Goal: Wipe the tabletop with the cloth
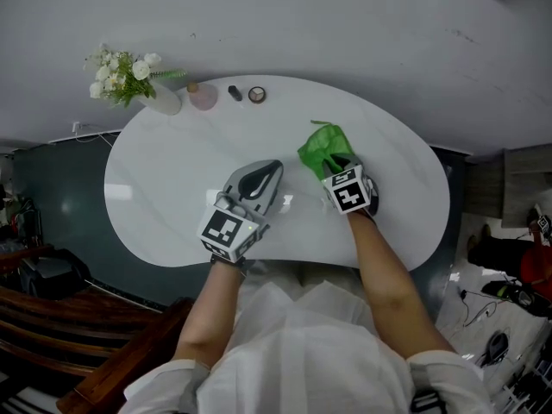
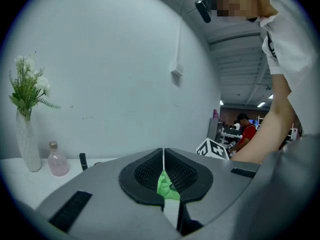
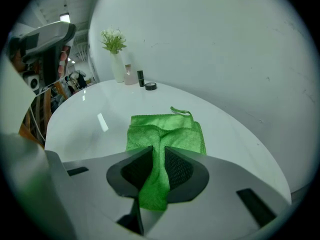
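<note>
The right gripper (image 3: pixel 155 176) is clenched on the green cloth (image 3: pixel 167 131). A narrow ridge of fabric is pinched between the jaws, and its tail is drawn back past the pads. The rest of the cloth lies folded flat on the white tabletop (image 1: pixel 172 188) just beyond the jaws, right of the middle and nearer the far edge than the near one. A small hanging loop is seen at the cloth's far corner.

The left gripper (image 2: pixel 163 171) is held with its jaws closed on nothing. The green seen through the slit between them is judged to be the cloth lying beyond, since in the head view this gripper is clearly apart from it, nearer the near edge.

Because only a thin fold is held, the cloth could be pulled out of the jaws if it is dragged hard against the surface. It could also bunch up, so that only a narrow strip is wiped.

Along the far edge, towards its left end, a vase of flowers (image 1: pixel 159 100), a pink bottle (image 1: pixel 203 97) and two small dark items (image 1: pixel 235 92) are lined up. A long stroke that way could tip the vase or sweep the small things off. The idle left gripper could also be struck by a stroke towards the near left.
</note>
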{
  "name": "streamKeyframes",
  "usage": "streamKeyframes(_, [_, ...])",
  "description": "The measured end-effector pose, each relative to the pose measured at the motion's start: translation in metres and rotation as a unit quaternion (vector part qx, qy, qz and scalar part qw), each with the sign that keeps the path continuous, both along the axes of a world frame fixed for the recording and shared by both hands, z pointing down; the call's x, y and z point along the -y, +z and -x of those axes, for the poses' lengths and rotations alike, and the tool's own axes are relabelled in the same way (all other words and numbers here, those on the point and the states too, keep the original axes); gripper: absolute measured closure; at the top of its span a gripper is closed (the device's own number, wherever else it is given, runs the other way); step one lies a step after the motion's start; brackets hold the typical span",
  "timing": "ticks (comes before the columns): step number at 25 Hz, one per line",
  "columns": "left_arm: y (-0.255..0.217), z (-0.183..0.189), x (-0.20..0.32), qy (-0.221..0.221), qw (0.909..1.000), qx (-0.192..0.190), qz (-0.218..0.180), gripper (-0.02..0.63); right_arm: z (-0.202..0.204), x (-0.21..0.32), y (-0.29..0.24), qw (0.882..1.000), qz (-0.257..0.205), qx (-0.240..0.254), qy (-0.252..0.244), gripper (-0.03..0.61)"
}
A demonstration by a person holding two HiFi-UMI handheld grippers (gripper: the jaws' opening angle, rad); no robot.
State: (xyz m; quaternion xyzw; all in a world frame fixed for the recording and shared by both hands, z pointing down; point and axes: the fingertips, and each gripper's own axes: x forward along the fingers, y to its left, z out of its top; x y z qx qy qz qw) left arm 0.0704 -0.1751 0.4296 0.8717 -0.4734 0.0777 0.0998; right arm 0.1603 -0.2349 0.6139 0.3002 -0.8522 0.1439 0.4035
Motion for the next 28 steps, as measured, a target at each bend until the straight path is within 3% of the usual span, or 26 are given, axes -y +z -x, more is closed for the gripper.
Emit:
streamKeyframes(8, [-0.003, 0.008, 0.011, -0.012, 0.9999, -0.003, 0.002, 0.595, 0.026, 0.051, -0.004, 1.000, -0.015, -0.011, -0.010, 0.506])
streamKeyframes(28, [0.001, 0.014, 0.043, -0.009, 0.9999, 0.008, 0.006, 0.595, 0.038, 0.079, -0.008, 0.999, -0.032, 0.004, 0.011, 0.506])
